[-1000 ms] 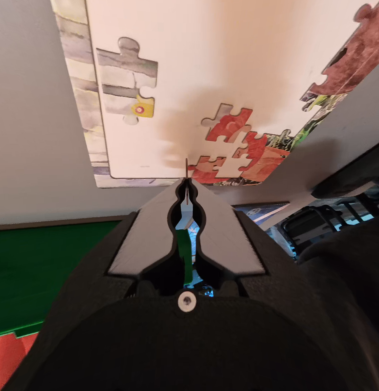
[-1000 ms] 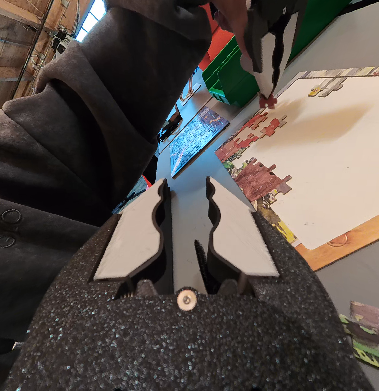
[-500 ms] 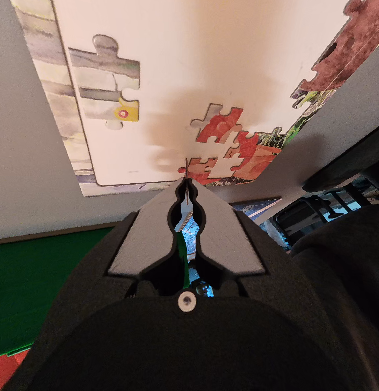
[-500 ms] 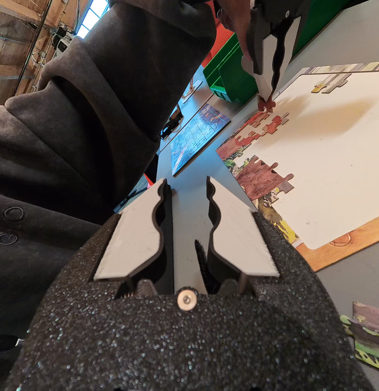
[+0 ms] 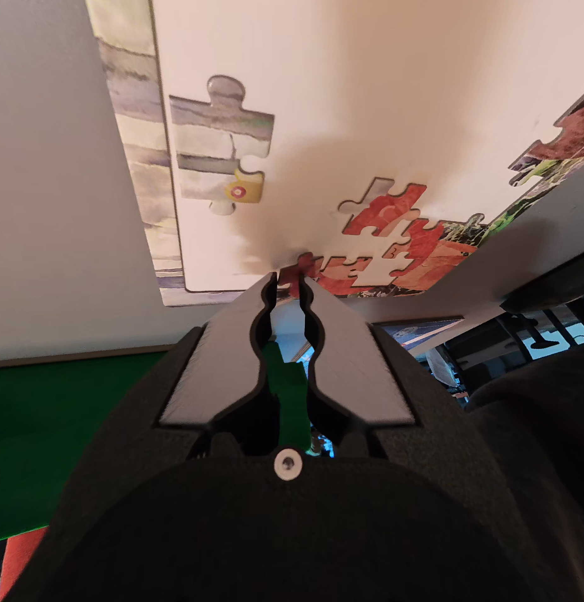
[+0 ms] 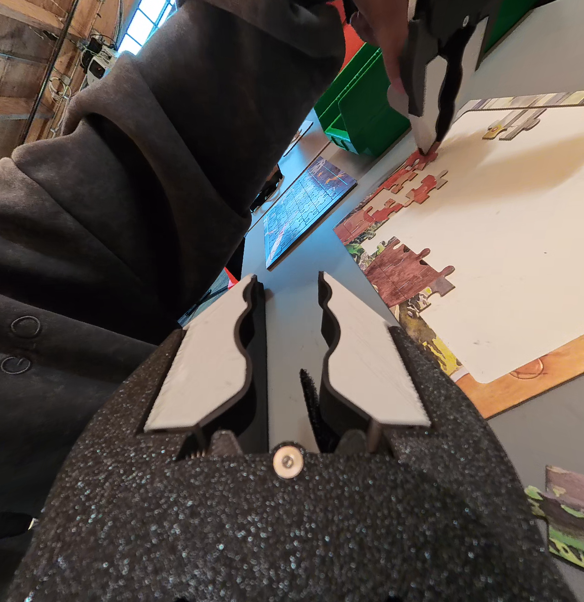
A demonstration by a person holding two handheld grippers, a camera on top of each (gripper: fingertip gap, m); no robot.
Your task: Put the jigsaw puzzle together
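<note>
- Your left gripper [image 5: 288,277] has its fingers slightly parted, tips down on a red piece [image 5: 300,264] at the corner of the puzzle tray [image 5: 134,136]. You can't tell from here whether they pinch its edge or have just let go.
- If the piece's tabs aren't lined up with the red cluster [image 5: 398,234] beside it, pulling away may drag it or leave it tilted.
- Pressing at a slant could nudge the neighbouring pieces out of their seats.
- Your right gripper [image 6: 288,286] hovers over the grey table [image 6: 294,342] with fingers spread wide, holding nothing.
- The puzzle looks barely begun: a grey pair [image 5: 219,146] along one border, red pieces in the corner, a brown patch [image 6: 404,270] on another side, mostly bare white board.
- Loose pieces [image 6: 567,514] wait on the table near your right gripper.
</note>
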